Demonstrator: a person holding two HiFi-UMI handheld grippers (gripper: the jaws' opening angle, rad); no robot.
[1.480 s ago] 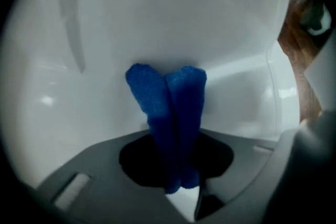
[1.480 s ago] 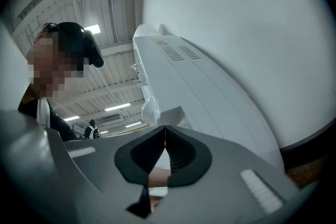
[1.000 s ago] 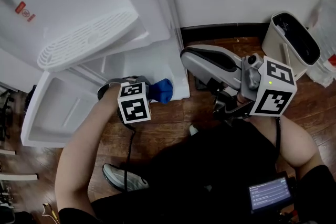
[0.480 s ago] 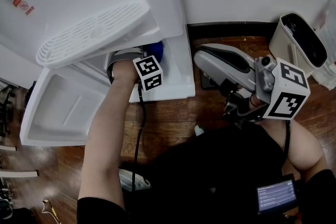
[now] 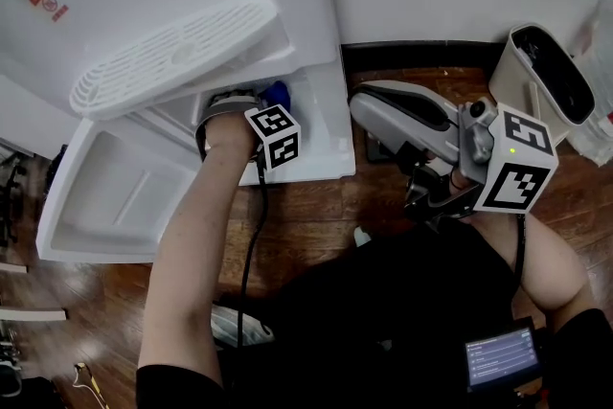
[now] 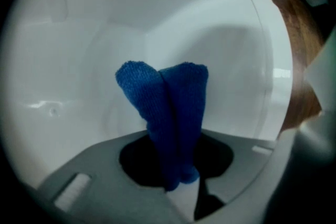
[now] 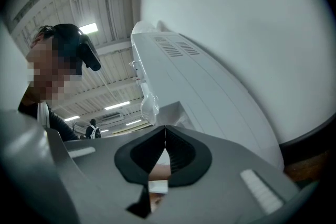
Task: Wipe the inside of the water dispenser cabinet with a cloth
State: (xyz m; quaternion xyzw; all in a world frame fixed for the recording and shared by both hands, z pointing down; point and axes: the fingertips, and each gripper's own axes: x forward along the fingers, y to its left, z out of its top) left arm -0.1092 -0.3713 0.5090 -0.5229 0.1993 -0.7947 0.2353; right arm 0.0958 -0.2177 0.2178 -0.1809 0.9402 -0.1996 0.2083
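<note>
Cloth (image 6: 167,113), blue, sits pinched in left gripper's (image 6: 176,180) closed jaws inside the white cabinet (image 6: 63,113); right gripper (image 7: 165,139) jaws meet on nothing, off to the side.

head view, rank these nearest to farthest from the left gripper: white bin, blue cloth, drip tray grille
1. blue cloth: pinched in the left gripper, inside the cabinet.
2. drip tray grille: just above and to the left of the gripper.
3. white bin: far off at the right side.
</note>
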